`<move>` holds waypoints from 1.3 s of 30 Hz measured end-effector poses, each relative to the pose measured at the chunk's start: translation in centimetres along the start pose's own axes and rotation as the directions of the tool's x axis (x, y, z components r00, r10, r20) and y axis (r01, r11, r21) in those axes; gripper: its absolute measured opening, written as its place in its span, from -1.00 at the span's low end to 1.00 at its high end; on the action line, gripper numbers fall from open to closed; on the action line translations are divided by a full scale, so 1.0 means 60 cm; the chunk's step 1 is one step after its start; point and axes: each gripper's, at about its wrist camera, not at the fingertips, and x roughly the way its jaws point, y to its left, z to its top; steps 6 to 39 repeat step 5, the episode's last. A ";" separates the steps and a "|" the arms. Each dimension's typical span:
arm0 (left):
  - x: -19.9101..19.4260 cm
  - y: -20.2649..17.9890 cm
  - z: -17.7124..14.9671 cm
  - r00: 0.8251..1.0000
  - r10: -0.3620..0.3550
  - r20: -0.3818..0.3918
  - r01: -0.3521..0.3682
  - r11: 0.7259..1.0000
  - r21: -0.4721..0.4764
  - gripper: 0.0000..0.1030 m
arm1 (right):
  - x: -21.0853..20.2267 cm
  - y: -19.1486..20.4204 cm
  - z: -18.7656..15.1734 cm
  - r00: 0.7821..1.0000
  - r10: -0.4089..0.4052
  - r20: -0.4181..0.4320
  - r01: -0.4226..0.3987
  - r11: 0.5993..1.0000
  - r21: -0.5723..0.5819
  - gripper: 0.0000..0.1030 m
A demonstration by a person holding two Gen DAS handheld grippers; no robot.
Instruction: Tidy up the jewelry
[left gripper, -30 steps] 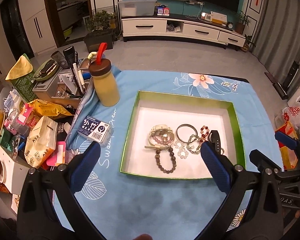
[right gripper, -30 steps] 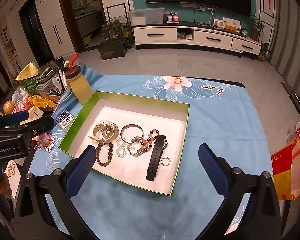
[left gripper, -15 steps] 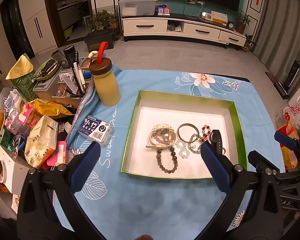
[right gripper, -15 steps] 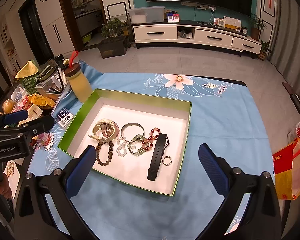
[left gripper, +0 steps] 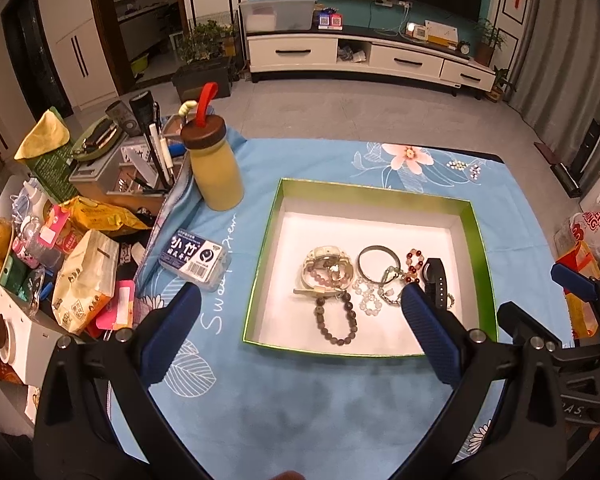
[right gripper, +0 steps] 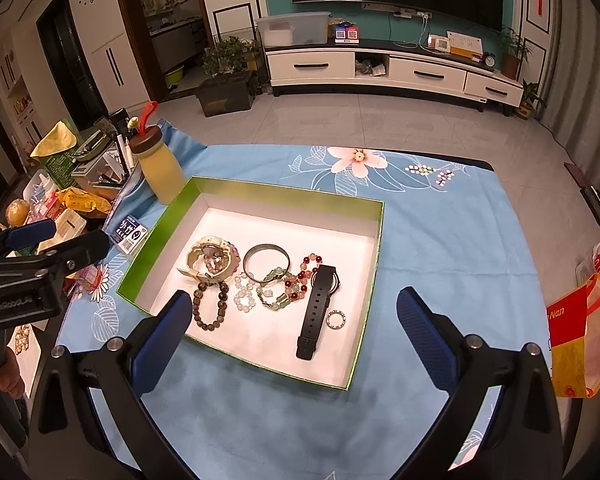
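All the jewelry is lying inside the green-walled box [right gripper: 374, 240] on the blue floral cloth [right gripper: 440, 240], gathered toward the box's 6 o'clock half while the 12 o'clock half is showing bare white floor. Running from 9 o'clock to 3 o'clock, a cream watch [right gripper: 208, 258] is tangling with pink beads, a dark bead bracelet [right gripper: 212, 304] is sitting just below it, a metal bangle [right gripper: 266, 260] is touching a jade-and-red bead cluster [right gripper: 290, 286], and a black watch [right gripper: 320, 312] is lying lengthwise with 1 small ring [right gripper: 336, 317] just beside it.

The left gripper [left gripper: 300, 328] is hovering with its fingers spread wide and gripping nothing, framing the box's near edge. The right gripper [right gripper: 292, 332] is likewise gaping wide and carrying nothing, hanging over the same edge.

Since every piece is already sitting in the box, this could be a sorted collection with both tools standing off, or a heap waiting to be spread apart; the overlapping strands are leaving that unsettled. A yellow bottle [left gripper: 216, 168] is standing at the box's 10 o'clock, outside it.
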 end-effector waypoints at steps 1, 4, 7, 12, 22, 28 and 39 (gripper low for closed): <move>0.002 0.000 0.000 1.000 -0.010 -0.007 0.010 1.000 -0.001 0.96 | 0.001 0.001 -0.002 1.000 0.000 0.000 0.000 1.000 0.000 0.97; 0.004 0.000 -0.003 1.000 -0.008 -0.013 0.008 1.000 -0.002 0.96 | 0.000 0.001 -0.003 1.000 0.000 0.000 0.000 1.000 0.000 0.97; 0.005 0.001 -0.004 1.000 -0.007 -0.014 0.007 1.000 -0.002 0.96 | 0.000 0.001 -0.003 1.000 -0.001 -0.001 0.001 1.000 0.001 0.97; 0.005 0.001 -0.004 1.000 -0.007 -0.014 0.007 1.000 -0.002 0.96 | 0.000 0.001 -0.003 1.000 -0.001 -0.001 0.001 1.000 0.001 0.97; 0.005 0.001 -0.004 1.000 -0.007 -0.014 0.007 1.000 -0.002 0.96 | 0.000 0.001 -0.003 1.000 -0.001 -0.001 0.001 1.000 0.001 0.97; 0.005 0.001 -0.004 1.000 -0.007 -0.014 0.007 1.000 -0.002 0.96 | 0.000 0.001 -0.003 1.000 -0.001 -0.001 0.001 1.000 0.001 0.97; 0.005 0.001 -0.004 1.000 -0.007 -0.014 0.007 1.000 -0.002 0.96 | 0.000 0.001 -0.003 1.000 -0.001 -0.001 0.001 1.000 0.001 0.97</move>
